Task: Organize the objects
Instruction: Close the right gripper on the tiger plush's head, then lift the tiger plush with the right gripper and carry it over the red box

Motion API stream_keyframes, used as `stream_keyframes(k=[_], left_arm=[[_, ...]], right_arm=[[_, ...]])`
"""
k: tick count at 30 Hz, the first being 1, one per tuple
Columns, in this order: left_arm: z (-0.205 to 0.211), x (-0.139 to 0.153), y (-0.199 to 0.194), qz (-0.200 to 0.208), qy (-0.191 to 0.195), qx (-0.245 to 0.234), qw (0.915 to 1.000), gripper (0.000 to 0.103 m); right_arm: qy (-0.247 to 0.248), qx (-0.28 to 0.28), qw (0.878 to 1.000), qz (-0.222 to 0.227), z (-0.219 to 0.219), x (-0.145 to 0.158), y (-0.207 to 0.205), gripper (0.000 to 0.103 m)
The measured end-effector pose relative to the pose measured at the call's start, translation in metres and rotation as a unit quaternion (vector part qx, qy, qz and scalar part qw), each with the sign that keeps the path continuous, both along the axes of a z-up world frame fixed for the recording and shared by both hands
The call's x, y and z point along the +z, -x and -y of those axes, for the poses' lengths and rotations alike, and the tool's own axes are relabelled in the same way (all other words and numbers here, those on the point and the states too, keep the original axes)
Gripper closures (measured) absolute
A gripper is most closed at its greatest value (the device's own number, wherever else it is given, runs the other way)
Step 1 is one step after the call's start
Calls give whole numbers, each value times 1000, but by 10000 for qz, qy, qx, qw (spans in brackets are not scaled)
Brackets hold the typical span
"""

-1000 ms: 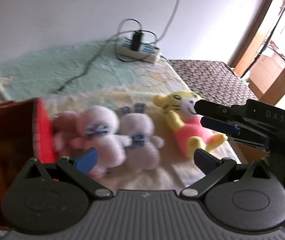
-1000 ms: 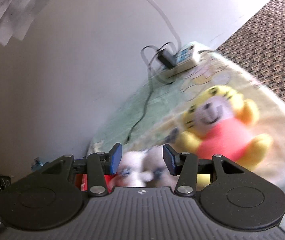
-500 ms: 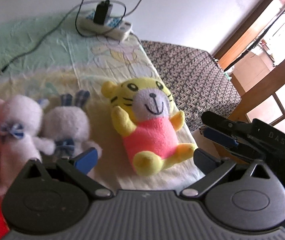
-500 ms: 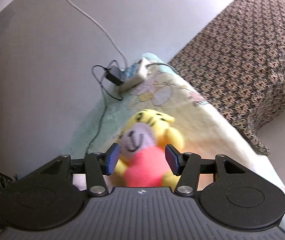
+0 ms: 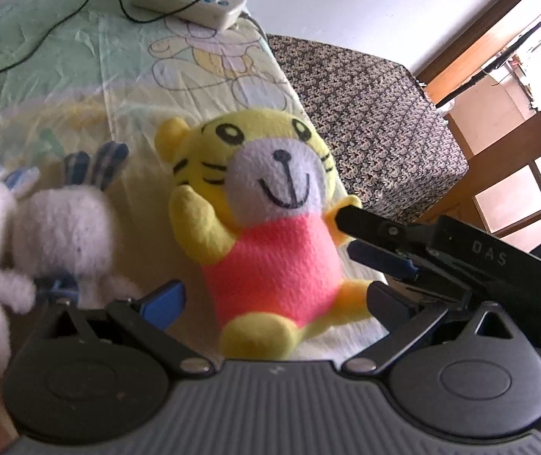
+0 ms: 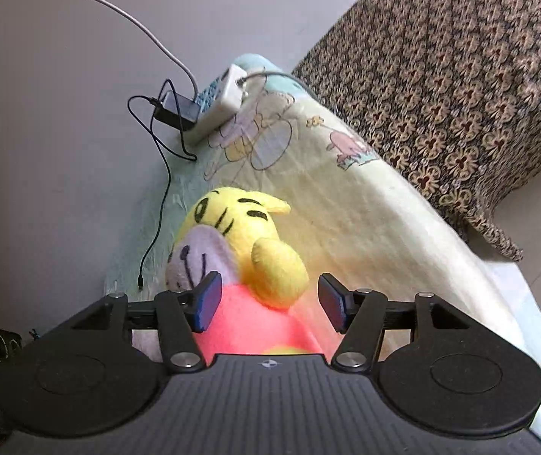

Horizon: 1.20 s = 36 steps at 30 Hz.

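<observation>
Two grippers, left gripper [image 5: 276,297] spread wide and right gripper [image 6: 270,301] opening, both flank, ungripped, one yellow tiger plush [image 5: 270,227] lying on the printed sheet [image 5: 126,87]; white bunny plush [image 5: 61,227] beside it, power strip [image 5: 190,2] behind, sheet edge just right.

My left gripper [image 5: 276,299] points steeply down, its two blue-padded fingers [image 5: 164,303] spread wide with nothing pressed between the pads. My right gripper [image 6: 268,303] is angled down less sharply, and its jaws are opening; a soft shape sits in the gap between them, but the pads stand clear of it on both sides. In the left wrist view my right gripper [image 5: 369,242] reaches in from the right edge, seen side-on, one black finger above the other, crossing just ahead of my left gripper's right finger.
</observation>
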<state>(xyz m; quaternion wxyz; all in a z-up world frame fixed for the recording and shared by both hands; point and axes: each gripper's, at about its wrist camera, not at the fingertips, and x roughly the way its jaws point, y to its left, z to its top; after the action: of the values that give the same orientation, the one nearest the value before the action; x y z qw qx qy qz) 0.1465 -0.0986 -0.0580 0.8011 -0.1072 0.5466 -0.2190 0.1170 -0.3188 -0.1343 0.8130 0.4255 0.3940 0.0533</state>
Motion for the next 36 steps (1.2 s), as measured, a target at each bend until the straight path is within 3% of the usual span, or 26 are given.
stream_keyframes(k=[12,16,20,25,36], left_arm=[[5,-27,-25,-276,-124,-54,9995,6],[6,-29,-29,-318,-133,-44,9994,6],[10,-27,-25,-265,-192,-126,9994,9],[13,-22,-22,-181,-254,-232,9992,16],[19,-1,1,-35,-267,-449,9986,17]], right_arm=[[-467,428,9980,-27,-12,-21,-29,39],[-786,470,9958,64,-7,-23,-27,57],[-894,479,9948,74,-6,-21,-25,62],[-1005,405,9941,73,-5,-16,-13,65],[-886,326,9951,299,-8,10,25,66]])
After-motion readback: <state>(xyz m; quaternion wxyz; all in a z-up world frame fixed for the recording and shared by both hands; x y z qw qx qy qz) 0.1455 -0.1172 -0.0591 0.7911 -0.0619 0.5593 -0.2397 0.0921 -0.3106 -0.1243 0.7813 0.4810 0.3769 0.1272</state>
